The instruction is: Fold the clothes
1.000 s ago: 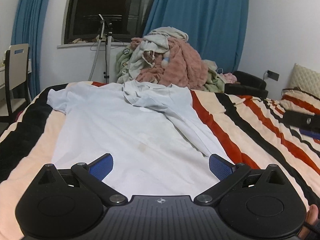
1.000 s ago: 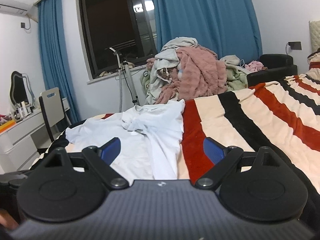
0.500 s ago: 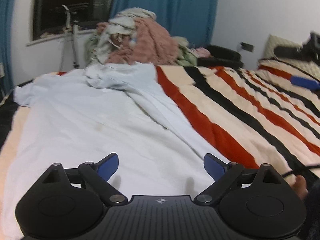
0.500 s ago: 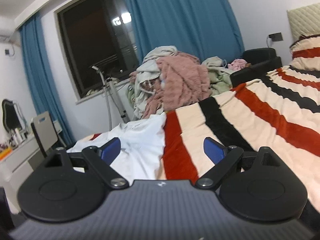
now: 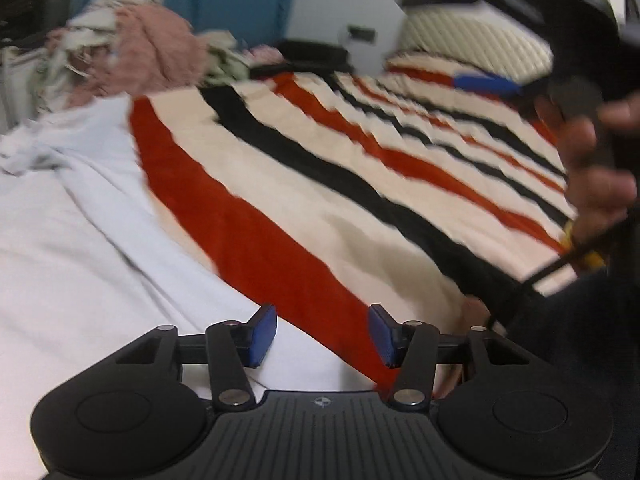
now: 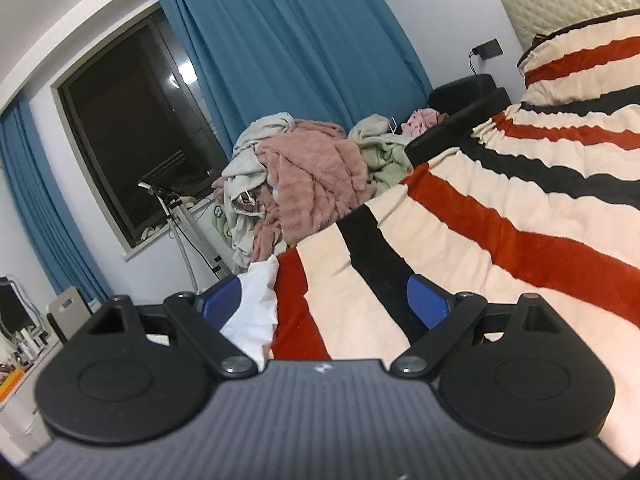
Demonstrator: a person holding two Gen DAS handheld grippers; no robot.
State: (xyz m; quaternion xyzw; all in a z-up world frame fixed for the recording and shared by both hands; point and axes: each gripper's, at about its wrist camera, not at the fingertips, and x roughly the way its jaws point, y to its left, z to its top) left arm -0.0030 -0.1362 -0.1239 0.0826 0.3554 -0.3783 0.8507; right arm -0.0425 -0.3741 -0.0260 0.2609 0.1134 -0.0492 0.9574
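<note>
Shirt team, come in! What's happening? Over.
Left gripper open, low over shirt edge. Right gripper open, holding nothing. Shirt flat on blanket, unfolded. Nothing in the way.

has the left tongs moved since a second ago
Yes. The left tongs swung right: the clothes pile slid from centre to the far left, and they now straddle the white shirt edge.

Black grippers, blue fingers [image 5: 262, 334]
</note>
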